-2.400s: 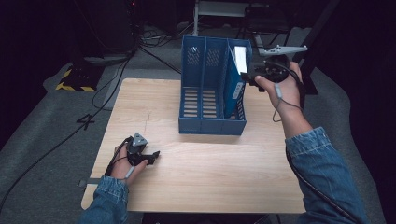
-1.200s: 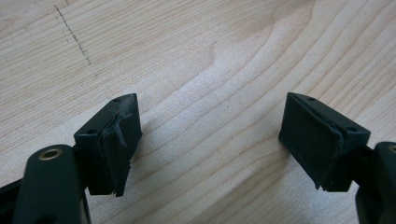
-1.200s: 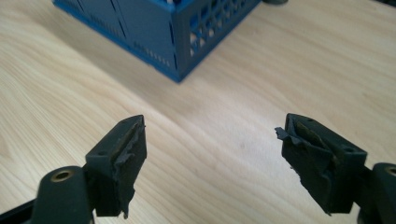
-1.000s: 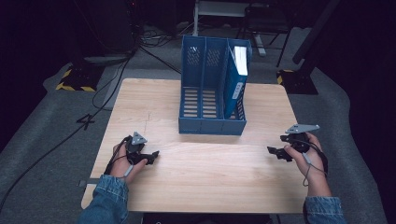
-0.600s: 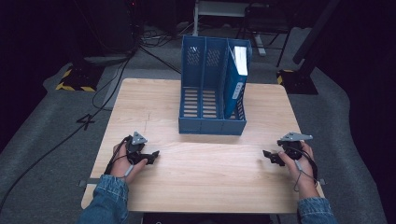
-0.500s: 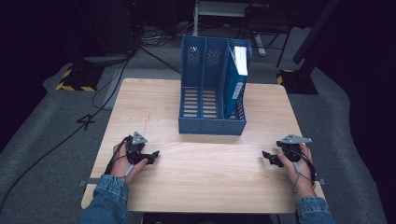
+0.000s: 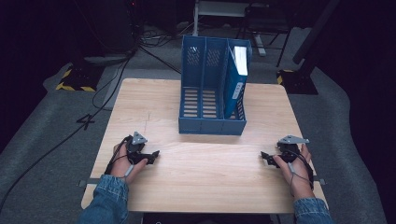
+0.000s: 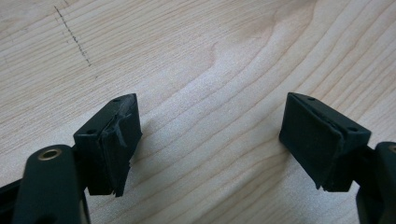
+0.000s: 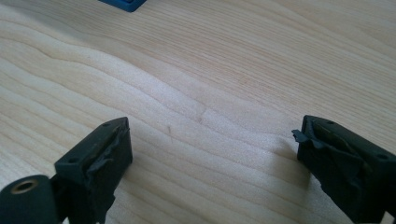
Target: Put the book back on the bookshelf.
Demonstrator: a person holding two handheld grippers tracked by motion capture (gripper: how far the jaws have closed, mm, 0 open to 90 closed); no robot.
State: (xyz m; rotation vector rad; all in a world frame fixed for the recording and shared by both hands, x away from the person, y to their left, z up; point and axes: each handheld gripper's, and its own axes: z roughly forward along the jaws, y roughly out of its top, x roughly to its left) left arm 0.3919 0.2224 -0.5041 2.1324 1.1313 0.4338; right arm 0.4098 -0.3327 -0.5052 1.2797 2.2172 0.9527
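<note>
The blue file rack (image 7: 212,88) stands upright at the far middle of the wooden table (image 7: 205,177), with a blue-and-white folder (image 7: 237,77) upright in its rightmost slot. The right gripper (image 7: 267,158) rests near the table's right edge, well apart from the rack; its jaws have just been opening and hold nothing. The left gripper (image 7: 152,156) rests near the left edge, jaws spread wide over bare wood.

Denim sleeves; left gripper (image 7: 148,156), right gripper (image 7: 267,157) black, grey plates, cables.

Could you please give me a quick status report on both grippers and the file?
Left gripper and right gripper open, empty, on table. Blue file upright in rack's right slot. Nothing obstructing.
</note>
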